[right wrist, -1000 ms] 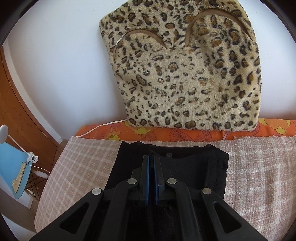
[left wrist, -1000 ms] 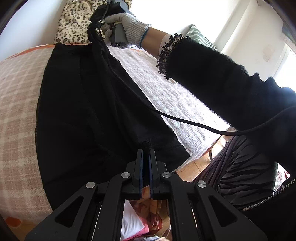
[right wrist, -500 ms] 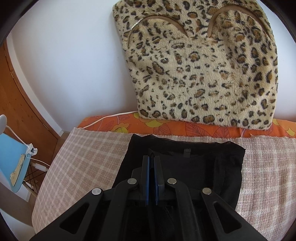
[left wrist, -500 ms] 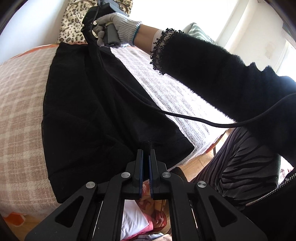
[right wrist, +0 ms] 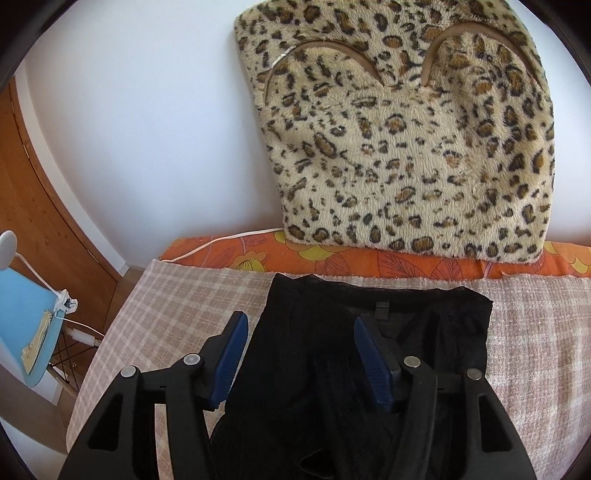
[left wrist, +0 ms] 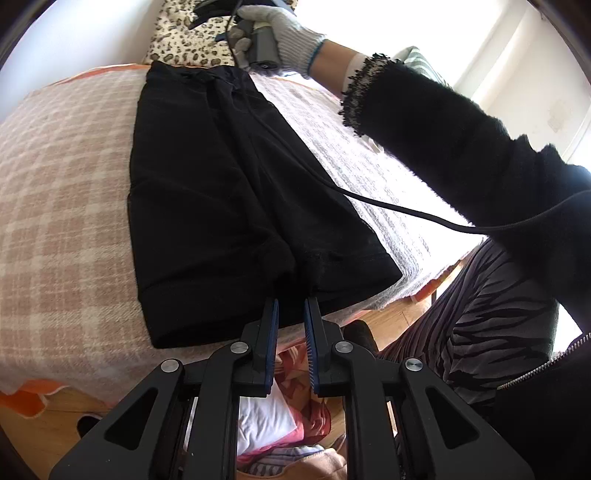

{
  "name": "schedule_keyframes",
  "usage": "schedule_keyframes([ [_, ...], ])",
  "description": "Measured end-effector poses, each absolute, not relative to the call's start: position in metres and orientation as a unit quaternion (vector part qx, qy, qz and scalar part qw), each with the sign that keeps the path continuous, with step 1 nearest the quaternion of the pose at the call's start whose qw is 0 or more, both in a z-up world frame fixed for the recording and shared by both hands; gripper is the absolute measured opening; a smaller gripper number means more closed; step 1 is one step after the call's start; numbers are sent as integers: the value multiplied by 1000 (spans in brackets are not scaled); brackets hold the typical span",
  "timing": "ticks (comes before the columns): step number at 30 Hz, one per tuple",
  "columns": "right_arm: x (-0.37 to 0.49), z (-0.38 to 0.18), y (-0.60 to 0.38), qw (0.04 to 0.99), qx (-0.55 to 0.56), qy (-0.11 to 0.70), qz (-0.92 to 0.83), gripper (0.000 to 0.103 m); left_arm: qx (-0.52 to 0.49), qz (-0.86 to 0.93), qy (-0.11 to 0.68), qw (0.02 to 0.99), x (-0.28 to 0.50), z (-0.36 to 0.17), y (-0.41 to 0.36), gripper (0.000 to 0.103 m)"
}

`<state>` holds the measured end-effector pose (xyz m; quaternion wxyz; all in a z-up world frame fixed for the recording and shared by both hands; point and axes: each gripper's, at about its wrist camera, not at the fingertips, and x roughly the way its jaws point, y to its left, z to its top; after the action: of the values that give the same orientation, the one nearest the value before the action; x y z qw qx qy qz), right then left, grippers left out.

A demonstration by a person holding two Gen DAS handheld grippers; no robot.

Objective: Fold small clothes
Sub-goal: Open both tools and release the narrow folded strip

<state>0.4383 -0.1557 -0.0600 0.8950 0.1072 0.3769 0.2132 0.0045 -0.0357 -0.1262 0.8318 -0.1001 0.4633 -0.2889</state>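
A black garment (left wrist: 207,192) lies folded lengthwise on the checked blanket (left wrist: 62,192), its waistband at the far end. My left gripper (left wrist: 291,301) hovers at the near hem with its jaws opening, a narrow gap between the pads and no cloth pinched. My right gripper (right wrist: 300,319) hangs over the waistband end of the garment (right wrist: 424,317). Its jaws are opening wide, with the cloth lying loose below and between them. In the left wrist view a gloved hand (left wrist: 291,33) holds that right gripper at the far end.
A leopard-print cushion (right wrist: 406,147) leans on the white wall behind an orange floral sheet (right wrist: 332,258). A blue chair (right wrist: 22,325) stands to the left. A black cable (left wrist: 406,212) crosses the bed. Mixed clothes (left wrist: 266,424) lie beneath the bed's near edge.
Both grippers were shut on the garment and have now parted their jaws, the right one widely. The garment has settled flat on the blanket, and the left gripper has drawn back to the hem.
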Motion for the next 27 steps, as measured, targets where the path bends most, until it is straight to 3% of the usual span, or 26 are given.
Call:
schedule_keyframes([
  [8,361,-27,-215,899,103,365,219,63,-133,-224,450,854,13,-106,22,13],
  [11,317,-25,-232,895,78,378,222,63,-150,-211,464,847,23,-109,38,25],
  [13,285,-28,-240,892,58,389,225,63,-165,-214,470,840,28,-112,42,28],
  [27,94,-119,-300,825,108,489,263,63,-220,-241,523,787,37,-139,35,28],
])
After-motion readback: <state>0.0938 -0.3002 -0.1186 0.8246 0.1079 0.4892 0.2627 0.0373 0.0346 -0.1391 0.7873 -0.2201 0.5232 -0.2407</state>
